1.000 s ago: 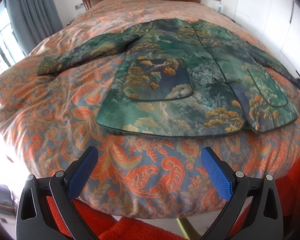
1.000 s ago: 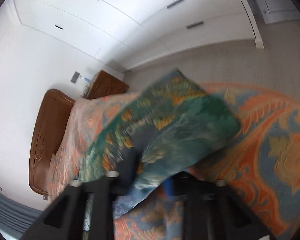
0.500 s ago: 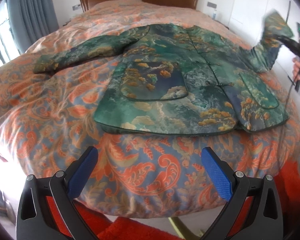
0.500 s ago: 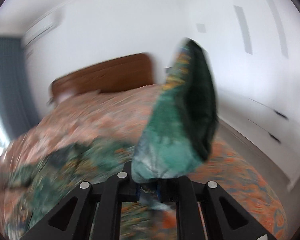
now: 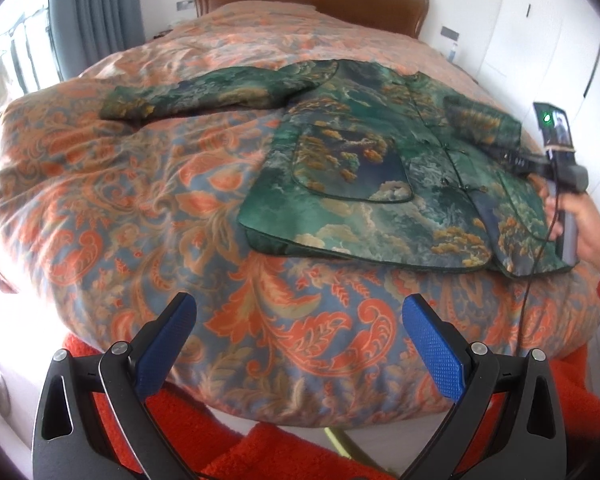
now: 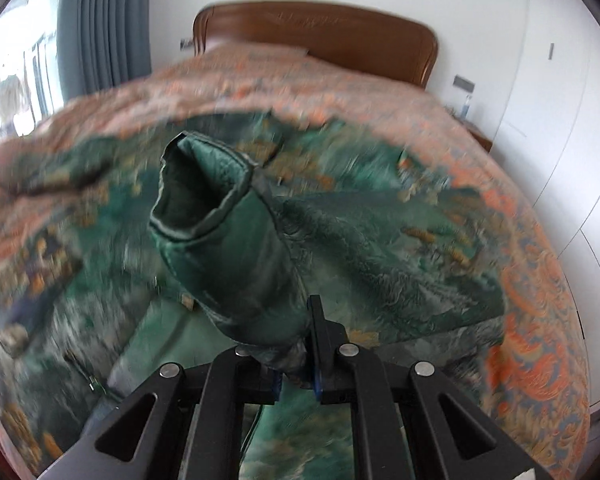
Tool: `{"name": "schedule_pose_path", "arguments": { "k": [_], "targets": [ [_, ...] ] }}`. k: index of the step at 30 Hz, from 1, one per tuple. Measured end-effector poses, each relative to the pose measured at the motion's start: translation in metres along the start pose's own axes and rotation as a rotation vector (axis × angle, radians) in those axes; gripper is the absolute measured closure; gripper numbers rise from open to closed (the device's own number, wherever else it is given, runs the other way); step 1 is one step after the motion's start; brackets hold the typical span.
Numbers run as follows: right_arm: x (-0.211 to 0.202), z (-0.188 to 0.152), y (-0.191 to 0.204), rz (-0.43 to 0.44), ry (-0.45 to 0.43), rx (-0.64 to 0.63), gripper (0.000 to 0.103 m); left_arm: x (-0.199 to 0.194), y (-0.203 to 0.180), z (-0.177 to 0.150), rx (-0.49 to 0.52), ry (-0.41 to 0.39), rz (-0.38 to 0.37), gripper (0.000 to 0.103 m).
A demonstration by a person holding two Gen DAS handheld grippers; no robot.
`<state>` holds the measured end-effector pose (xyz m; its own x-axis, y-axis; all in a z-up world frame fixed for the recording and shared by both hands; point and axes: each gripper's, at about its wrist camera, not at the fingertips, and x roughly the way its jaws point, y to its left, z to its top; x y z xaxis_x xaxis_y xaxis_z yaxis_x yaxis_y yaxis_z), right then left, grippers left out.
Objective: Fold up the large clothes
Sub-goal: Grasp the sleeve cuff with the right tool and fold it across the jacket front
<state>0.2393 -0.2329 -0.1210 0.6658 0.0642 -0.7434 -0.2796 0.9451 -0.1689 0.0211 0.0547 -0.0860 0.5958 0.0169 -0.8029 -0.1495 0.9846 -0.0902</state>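
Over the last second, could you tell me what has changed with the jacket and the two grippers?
The right gripper, shut on the right sleeve, has swung it up off the bedspread's edge and inward over the jacket front. The left gripper stays open and empty; the other sleeve lies spread as before.

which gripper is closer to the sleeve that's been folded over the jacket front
Right. The right gripper has its jaws shut on that sleeve. The left gripper hangs open off the foot of the bed, clear of the jacket.
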Motion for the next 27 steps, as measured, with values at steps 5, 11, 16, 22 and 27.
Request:
{"name": "schedule_pose_path", "arguments": {
  "k": [5, 11, 16, 22, 27],
  "targets": [
    [0.003, -0.024, 0.017, -0.022, 0.040, -0.070, 0.089, -0.001, -0.005, -0.002, 0.019, 0.000, -0.004, 0.001],
    [-0.008, -0.037, 0.019, -0.003, 0.040, -0.101, 0.059, -0.004, -0.008, -0.003, 0.034, -0.001, -0.001, 0.000],
    [-0.015, -0.046, 0.033, -0.007, 0.029, -0.147, 0.048, -0.004, -0.009, -0.004, 0.033, 0.001, 0.000, 0.000],
    [-0.035, -0.057, 0.036, 0.034, 0.016, -0.110, 0.045, -0.002, -0.006, -0.004, 0.032, 0.012, 0.000, 0.000],
    [-0.067, -0.071, 0.033, 0.082, -0.024, -0.045, 0.045, 0.005, -0.006, -0.003, 0.035, 0.029, 0.000, 0.001]
  ]
}}
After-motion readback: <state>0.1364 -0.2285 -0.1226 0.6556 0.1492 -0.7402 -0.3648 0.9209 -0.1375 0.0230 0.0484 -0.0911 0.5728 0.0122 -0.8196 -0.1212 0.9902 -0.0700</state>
